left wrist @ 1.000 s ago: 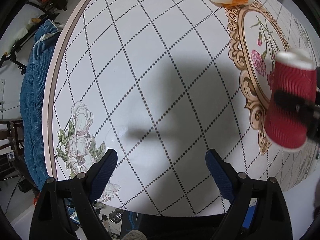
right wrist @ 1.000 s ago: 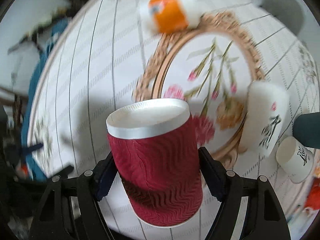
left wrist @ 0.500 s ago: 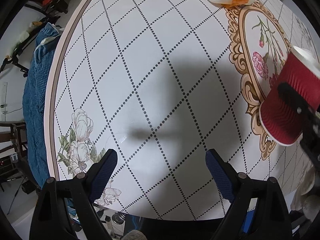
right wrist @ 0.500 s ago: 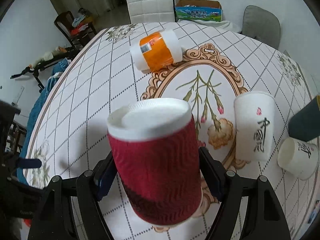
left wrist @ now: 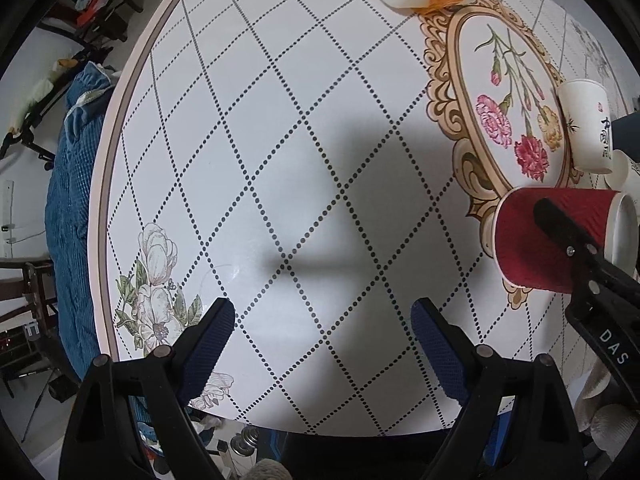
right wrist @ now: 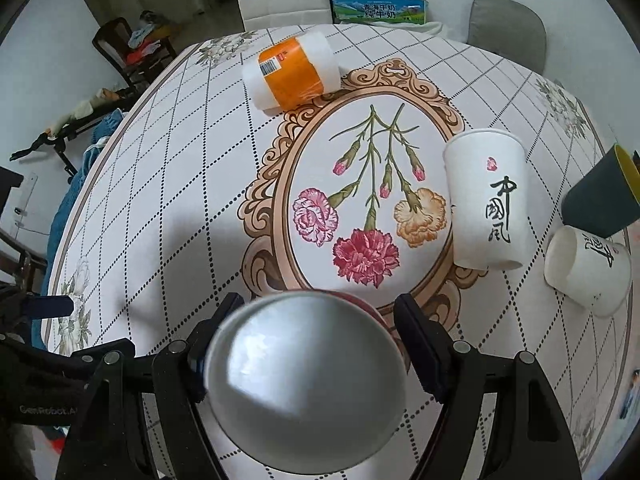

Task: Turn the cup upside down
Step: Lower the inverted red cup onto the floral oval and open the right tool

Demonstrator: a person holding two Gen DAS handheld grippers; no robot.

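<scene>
My right gripper (right wrist: 318, 334) is shut on a red ribbed paper cup (right wrist: 304, 380) with a white inside. In the right wrist view its open mouth faces the camera and hides most of the red wall. In the left wrist view the cup (left wrist: 536, 240) lies on its side in the air above the table, gripped by the right gripper's fingers (left wrist: 560, 224), mouth pointing right. My left gripper (left wrist: 322, 330) is open and empty, low over the table's near left part, well left of the cup.
The round table (right wrist: 180, 184) has a floral cloth. On it lie an orange and white roll (right wrist: 294, 72), an upside-down white paper cup (right wrist: 488, 200), a white cup on its side (right wrist: 588, 270) and a dark cup (right wrist: 604, 196). Chairs stand behind.
The right gripper has rolled the red cup from bottom-up to lying sideways, with its mouth now toward the right wrist camera, and moved it nearer and lower. The left gripper stayed open, nearly still.
</scene>
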